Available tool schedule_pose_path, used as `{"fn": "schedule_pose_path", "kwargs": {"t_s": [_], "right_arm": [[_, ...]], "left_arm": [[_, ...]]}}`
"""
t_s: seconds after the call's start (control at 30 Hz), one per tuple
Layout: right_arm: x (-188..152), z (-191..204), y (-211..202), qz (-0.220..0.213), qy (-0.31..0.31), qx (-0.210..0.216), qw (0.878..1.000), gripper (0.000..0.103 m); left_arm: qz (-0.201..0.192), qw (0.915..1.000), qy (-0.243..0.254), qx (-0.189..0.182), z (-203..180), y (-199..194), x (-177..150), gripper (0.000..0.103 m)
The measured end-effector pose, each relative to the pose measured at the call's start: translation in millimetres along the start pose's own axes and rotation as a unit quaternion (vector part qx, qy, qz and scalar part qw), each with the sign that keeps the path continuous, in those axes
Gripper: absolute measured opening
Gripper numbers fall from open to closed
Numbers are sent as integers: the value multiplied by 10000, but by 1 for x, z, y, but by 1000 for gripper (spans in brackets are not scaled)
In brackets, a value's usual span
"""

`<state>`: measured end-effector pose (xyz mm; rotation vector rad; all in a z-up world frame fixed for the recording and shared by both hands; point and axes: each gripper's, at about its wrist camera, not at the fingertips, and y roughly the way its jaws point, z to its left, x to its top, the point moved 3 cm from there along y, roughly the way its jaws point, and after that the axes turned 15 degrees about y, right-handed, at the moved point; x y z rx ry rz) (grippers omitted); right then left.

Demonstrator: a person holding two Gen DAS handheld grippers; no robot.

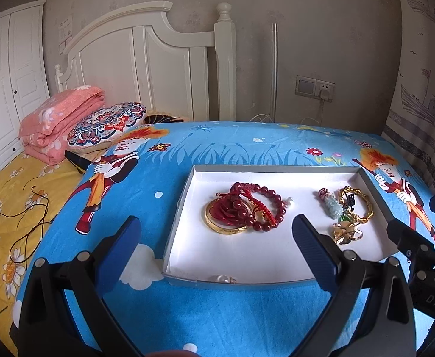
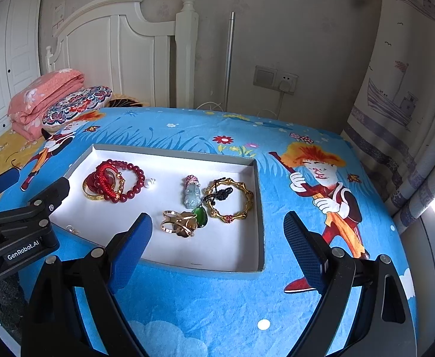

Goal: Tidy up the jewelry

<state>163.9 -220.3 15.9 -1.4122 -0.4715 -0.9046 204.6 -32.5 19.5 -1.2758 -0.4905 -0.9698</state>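
Red bead bracelet (image 2: 128, 184), two gold bangles (image 2: 93, 192); perhaps two rings (image 2: 178, 223).

A shallow white-lined tray (image 2: 259, 196) holds the jewelry in two clusters. Toward its left wall, a red bead bracelet (image 2: 134, 184) overlaps a gold bangle (image 2: 93, 195) and red cord. Toward its right wall lie a gold bamboo-style bangle (image 2: 241, 192), a pale jade pendant (image 2: 192, 195), a green pendant (image 2: 201, 215) and gold rings (image 2: 178, 223).
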Motion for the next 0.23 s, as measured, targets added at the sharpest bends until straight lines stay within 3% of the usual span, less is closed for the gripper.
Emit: {"fn": "schedule_pose_path", "kwargs": {"t_s": [0.13,0.23], "right_arm": [[4,-15,-1,-43,-75,-113,9999,84],[15,-59,6,-89,171,-364,9992,84]], "left_arm": [[303,9995,119,20,22,7,-1,98],[460,9985,-272,-127,65,16,-11,98]]}}
